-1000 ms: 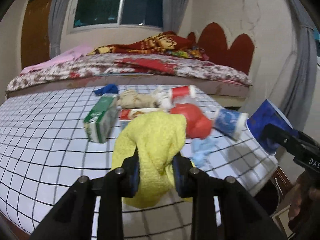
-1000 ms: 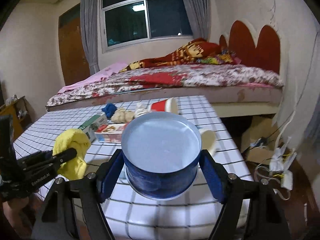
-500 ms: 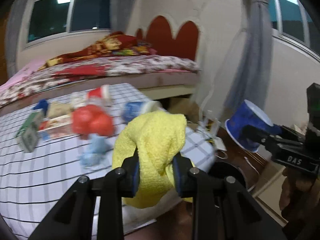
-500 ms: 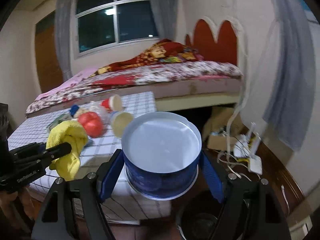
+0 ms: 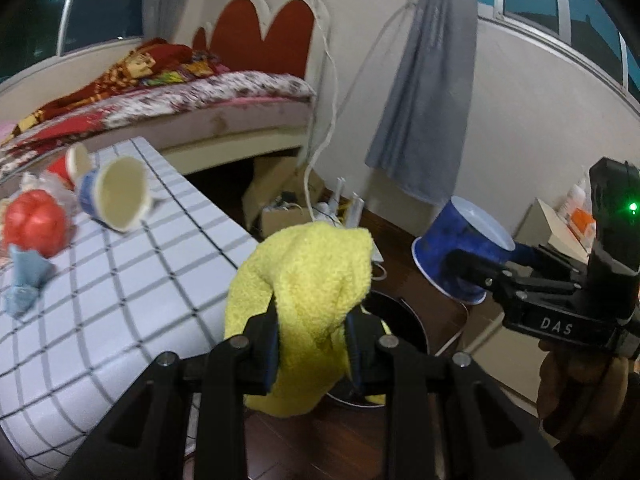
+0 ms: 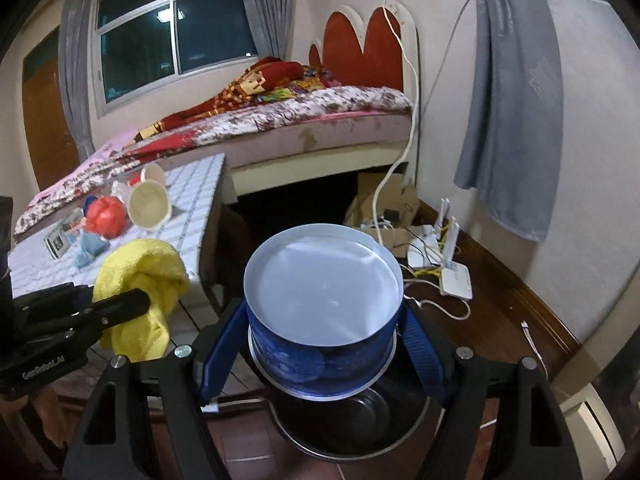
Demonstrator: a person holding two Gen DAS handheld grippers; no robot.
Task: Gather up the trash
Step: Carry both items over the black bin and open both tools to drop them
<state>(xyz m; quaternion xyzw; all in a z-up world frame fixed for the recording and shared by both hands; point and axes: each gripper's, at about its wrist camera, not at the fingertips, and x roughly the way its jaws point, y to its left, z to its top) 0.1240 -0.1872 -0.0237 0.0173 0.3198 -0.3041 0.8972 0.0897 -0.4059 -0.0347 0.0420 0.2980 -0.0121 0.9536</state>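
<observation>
My left gripper [image 5: 312, 344] is shut on a yellow cloth [image 5: 312, 280], held off the table's right edge above a dark round bin [image 5: 400, 320] on the floor. The cloth also shows in the right wrist view [image 6: 140, 276]. My right gripper [image 6: 320, 344] is shut on a blue paper cup [image 6: 320, 312], bottom facing the camera, held directly above the bin [image 6: 352, 424]. The cup shows in the left wrist view [image 5: 460, 248] to the right of the cloth.
The checked table [image 5: 120, 288] holds a tipped blue cup [image 5: 116, 196], a red cup [image 5: 72, 164], a red crumpled bag [image 5: 34, 224], a light blue scrap [image 5: 24, 280] and a green carton [image 6: 60, 240]. A bed [image 6: 300, 120], cardboard box, routers [image 6: 448, 256] and cables lie behind.
Both grippers have swung right, off the table, carrying the yellow cloth and the blue cup over the floor bin. The table items now lie to the left.
</observation>
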